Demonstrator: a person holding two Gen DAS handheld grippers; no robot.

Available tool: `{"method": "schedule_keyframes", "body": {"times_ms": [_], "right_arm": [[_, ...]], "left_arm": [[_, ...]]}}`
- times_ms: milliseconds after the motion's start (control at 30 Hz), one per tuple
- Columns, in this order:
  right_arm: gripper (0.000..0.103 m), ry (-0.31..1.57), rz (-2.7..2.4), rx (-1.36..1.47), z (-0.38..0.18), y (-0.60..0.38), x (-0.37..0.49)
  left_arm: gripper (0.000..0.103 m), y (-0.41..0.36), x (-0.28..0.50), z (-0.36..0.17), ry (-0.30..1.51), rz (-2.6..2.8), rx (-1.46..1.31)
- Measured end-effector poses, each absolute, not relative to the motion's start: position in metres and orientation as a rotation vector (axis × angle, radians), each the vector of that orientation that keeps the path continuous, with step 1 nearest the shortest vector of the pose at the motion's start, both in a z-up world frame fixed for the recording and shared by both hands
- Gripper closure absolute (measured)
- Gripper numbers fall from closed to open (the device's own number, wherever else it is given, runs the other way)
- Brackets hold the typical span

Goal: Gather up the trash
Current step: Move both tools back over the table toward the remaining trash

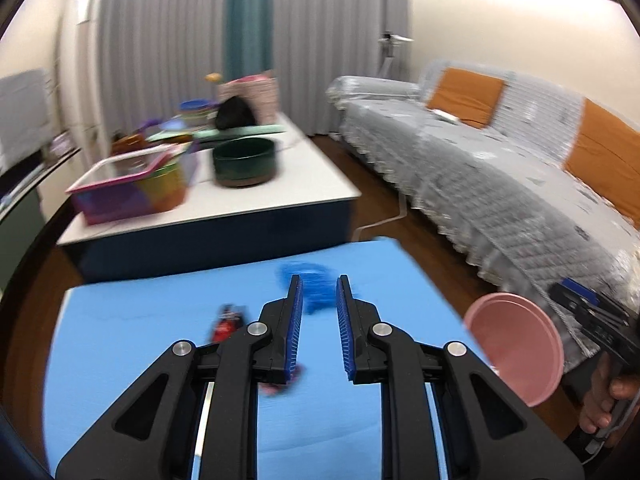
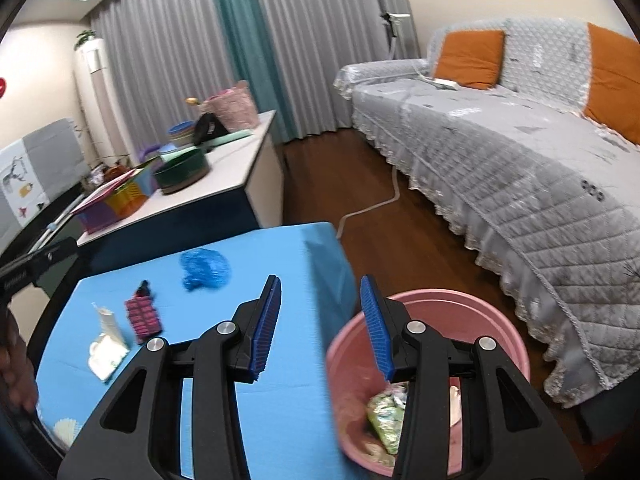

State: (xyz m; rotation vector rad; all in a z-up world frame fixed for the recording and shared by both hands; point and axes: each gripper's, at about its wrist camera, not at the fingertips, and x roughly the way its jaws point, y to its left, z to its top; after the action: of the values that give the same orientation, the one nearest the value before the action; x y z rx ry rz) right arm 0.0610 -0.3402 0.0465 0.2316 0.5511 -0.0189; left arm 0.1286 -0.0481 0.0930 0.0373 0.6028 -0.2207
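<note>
A crumpled blue plastic bag (image 1: pixel 312 288) (image 2: pixel 206 270) lies at the far side of the blue-covered table (image 1: pixel 160 360) (image 2: pixel 280 400). A red-and-black wrapper (image 1: pixel 226 322) (image 2: pixel 142 312) and a white packet (image 2: pixel 106 344) lie to its left. My left gripper (image 1: pixel 318 280) hovers over the table just short of the bag, open, with nothing between its pads. My right gripper (image 2: pixel 320 280) is open and empty above the table's right edge and the pink bin (image 2: pixel 428 380) (image 1: pixel 516 344). The bin stands beside the table and holds a green wrapper (image 2: pixel 386 412).
Beyond the blue table stands a low white table (image 2: pixel 240 168) with a dark green bowl (image 1: pixel 245 160), a coloured basket (image 1: pixel 132 188) and other items. A grey-covered sofa (image 2: pixel 520 160) runs along the right. A white cable (image 2: pixel 372 208) crosses the wooden floor between them.
</note>
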Motion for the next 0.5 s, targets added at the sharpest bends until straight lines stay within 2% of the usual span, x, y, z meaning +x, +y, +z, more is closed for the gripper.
{"method": "schedule_keyframes", "body": {"times_ms": [167, 333, 367, 400, 467, 500], "right_arm": [[0.060, 0.552, 0.046, 0.188, 0.043, -0.305, 0.067], [0.060, 0.566, 0.094, 0.148, 0.035, -0.275, 0.076], [0.060, 0.569, 0.100, 0.145, 0.034, -0.272, 0.078], [0.060, 0.573, 0.107, 0.140, 0.033, -0.268, 0.080], [0.060, 0.581, 0.121, 0.127, 0.029, -0.260, 0.084], [0.060, 0.584, 0.126, 0.122, 0.028, -0.257, 0.086]], "left_arm": [[0.081, 0.009, 0.144, 0.073, 0.645, -0.115, -0.073], [0.080, 0.042, 0.161, 0.029, 0.780, -0.015, -0.248], [0.073, 0.043, 0.164, 0.023, 0.799, -0.006, -0.257], [0.058, 0.046, 0.165, 0.018, 0.812, 0.001, -0.267], [0.042, 0.049, 0.169, 0.009, 0.835, 0.022, -0.292], [0.042, 0.051, 0.171, 0.005, 0.848, 0.033, -0.310]]}}
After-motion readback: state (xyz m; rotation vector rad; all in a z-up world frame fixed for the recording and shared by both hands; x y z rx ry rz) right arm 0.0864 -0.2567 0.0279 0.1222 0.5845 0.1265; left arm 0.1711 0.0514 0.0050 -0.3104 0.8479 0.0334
